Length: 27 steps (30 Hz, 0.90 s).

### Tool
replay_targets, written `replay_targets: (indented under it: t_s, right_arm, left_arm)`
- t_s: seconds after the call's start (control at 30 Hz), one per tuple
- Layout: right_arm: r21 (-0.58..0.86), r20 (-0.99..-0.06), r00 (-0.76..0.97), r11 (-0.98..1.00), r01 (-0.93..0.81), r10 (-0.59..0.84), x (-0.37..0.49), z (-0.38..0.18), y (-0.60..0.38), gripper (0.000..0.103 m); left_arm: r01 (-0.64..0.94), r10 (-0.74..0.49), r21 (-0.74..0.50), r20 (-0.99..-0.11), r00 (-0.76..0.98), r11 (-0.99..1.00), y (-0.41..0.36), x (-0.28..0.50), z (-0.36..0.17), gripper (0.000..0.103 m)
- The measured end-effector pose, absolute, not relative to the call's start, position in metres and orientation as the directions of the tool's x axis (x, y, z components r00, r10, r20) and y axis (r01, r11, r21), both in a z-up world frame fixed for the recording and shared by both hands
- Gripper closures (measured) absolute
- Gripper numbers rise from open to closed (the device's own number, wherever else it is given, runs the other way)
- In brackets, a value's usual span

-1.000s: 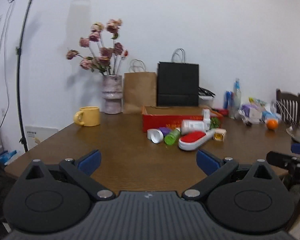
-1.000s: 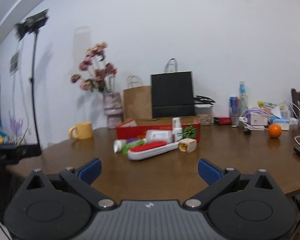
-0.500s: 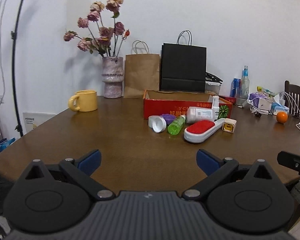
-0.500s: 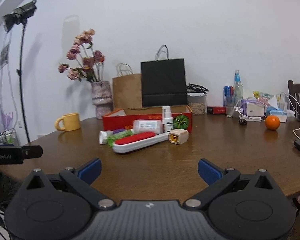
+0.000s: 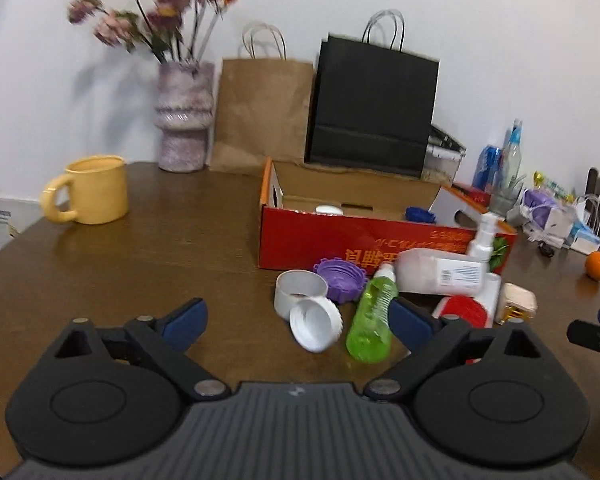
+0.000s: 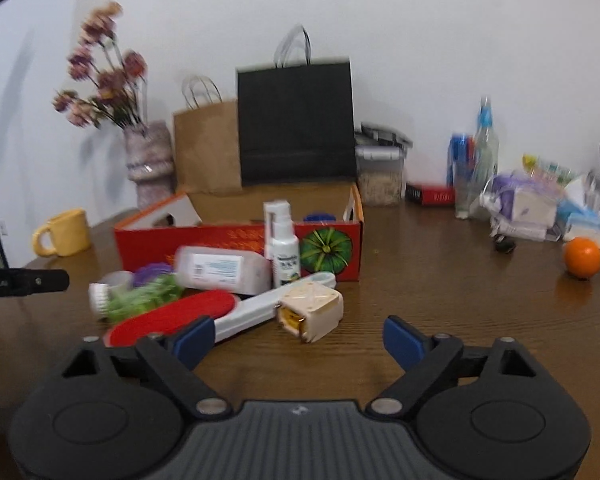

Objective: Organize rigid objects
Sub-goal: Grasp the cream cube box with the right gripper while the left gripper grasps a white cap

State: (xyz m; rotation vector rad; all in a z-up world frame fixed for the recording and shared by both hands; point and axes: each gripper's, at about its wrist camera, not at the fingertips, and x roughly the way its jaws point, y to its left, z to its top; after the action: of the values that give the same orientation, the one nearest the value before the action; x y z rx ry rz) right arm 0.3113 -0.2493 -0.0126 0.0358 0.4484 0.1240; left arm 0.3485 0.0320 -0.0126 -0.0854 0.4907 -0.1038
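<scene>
A red cardboard box (image 5: 340, 236) stands open on the brown table, also in the right wrist view (image 6: 228, 240). In front of it lie a white cap (image 5: 315, 323), a white ring (image 5: 300, 288), a purple lid (image 5: 340, 276), a green bottle (image 5: 370, 320), a white bottle lying down (image 5: 440, 272), a white spray bottle (image 6: 282, 248), a red-and-white lint brush (image 6: 188, 316) and a beige cube (image 6: 312, 308). My left gripper (image 5: 296, 320) is open, just short of the white cap. My right gripper (image 6: 298, 336) is open, just short of the beige cube.
A yellow mug (image 5: 92, 190), a vase of flowers (image 5: 184, 116), a brown bag (image 5: 260, 116) and a black bag (image 5: 372, 108) stand at the back. An orange (image 6: 582, 257), bottles (image 6: 484, 160) and packets (image 6: 540, 208) crowd the right side.
Both grippers have moved forward over the table toward the pile in front of the red box, which now looks much larger. Both jaws stay open.
</scene>
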Motion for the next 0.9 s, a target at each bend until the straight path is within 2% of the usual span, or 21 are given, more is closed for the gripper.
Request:
replay_targets:
  t_s: [0.1,0.33,0.4,0.47,0.5,0.53,0.67,0.9]
  right_arm:
    - [0.08,-0.487,0.863,0.991,-0.108,0.134,0.352,-0.019,-0.253,0.019]
    - [0.149,-0.531,0.832,0.984,-0.097,0.162,0.396,-0.031,-0.254,0.019]
    - [0.165,-0.534,0.829,0.982,-0.093,0.168,0.402,-0.033,-0.254,0.022]
    - [0.166,-0.54,0.827,0.983,-0.082,0.16,0.406,-0.035,-0.254,0.042]
    - [0.168,-0.545,0.822,0.982,-0.085,0.164,0.408,-0.035,-0.255,0.044]
    - [0.178,-0.546,0.82,0.98,-0.089,0.174,0.409,-0.035,-0.258,0.044]
    - [0.164,-0.549,0.825,0.985,-0.056,0.138,0.402,-0.034,-0.265,0.044]
    - [0.12,-0.582,0.807,0.992,-0.037,0.1,0.418,-0.034,-0.263,0.044]
  left_arm:
    - [0.101,-0.155,-0.13,-0.519,0.841,0.986,0.032,0.377,-0.023,0.017]
    - [0.151,-0.265,-0.24,-0.569,0.779,0.959,0.042,0.41,-0.039,0.019]
    - [0.158,-0.281,-0.257,-0.568,0.773,0.953,0.043,0.413,-0.041,0.025]
    - [0.159,-0.285,-0.257,-0.584,0.76,0.953,0.041,0.415,-0.044,0.047]
    - [0.16,-0.281,-0.251,-0.579,0.766,0.955,0.04,0.414,-0.044,0.059]
    - [0.166,-0.283,-0.247,-0.582,0.762,0.955,0.039,0.414,-0.044,0.064]
    - [0.195,-0.304,-0.244,-0.576,0.759,0.95,0.037,0.406,-0.044,0.064]
    - [0.171,-0.253,-0.195,-0.567,0.784,0.966,0.03,0.383,-0.037,0.064]
